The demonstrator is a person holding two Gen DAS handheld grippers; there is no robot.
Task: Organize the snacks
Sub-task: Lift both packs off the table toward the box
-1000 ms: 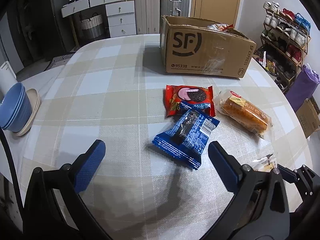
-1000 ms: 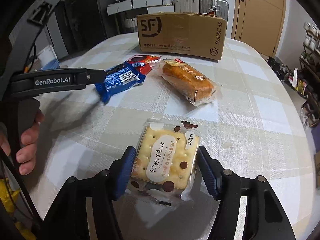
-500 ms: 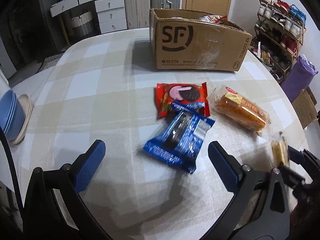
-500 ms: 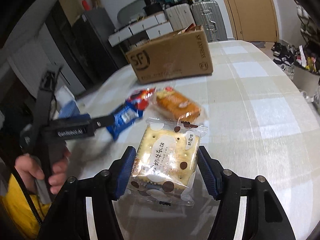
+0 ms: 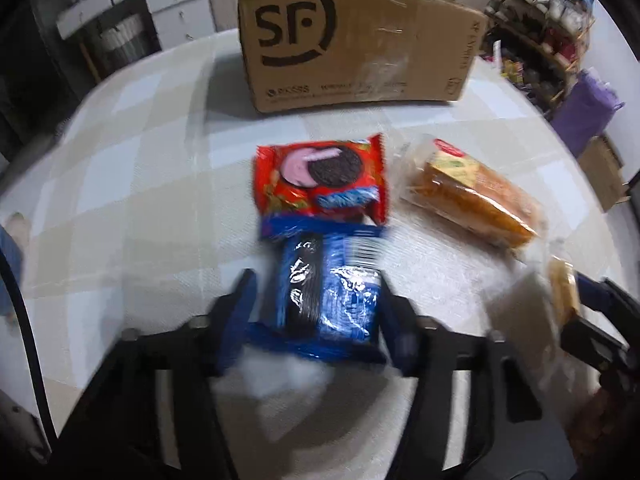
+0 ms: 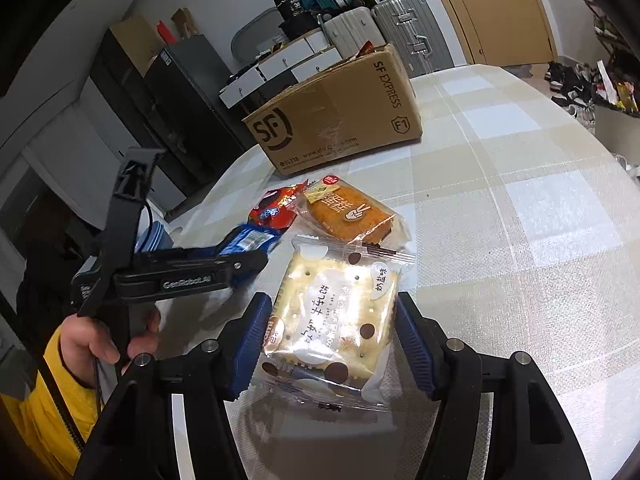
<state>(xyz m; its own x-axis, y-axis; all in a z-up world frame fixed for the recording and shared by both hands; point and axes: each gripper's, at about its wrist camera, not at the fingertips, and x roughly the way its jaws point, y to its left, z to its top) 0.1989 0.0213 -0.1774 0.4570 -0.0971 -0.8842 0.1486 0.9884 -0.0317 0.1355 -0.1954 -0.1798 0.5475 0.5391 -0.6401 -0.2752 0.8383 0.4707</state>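
A blue cookie packet (image 5: 328,292) lies on the checked table (image 5: 140,184), and my left gripper (image 5: 316,288) is closing on it, both blue pads pressed against its sides. Just beyond lie a red cookie packet (image 5: 320,178) and a wrapped orange cake (image 5: 472,196). My right gripper (image 6: 332,312) is shut on a cracker packet (image 6: 336,320), held above the table. The open cardboard SF box (image 6: 332,120) stands at the far side with snacks showing over its rim. In the right wrist view the left gripper (image 6: 248,258) reaches in from the left.
A hand (image 6: 92,340) in a yellow sleeve (image 6: 36,412) holds the left gripper. Blue bowls (image 6: 154,236) sit at the table's left edge. Drawers and suitcases (image 6: 404,28) stand behind the box, a shoe rack (image 5: 540,12) to the right.
My left gripper moved forward and down over the blue cookie packet and shut on it. My right gripper swung and rolled, still holding the cracker packet.
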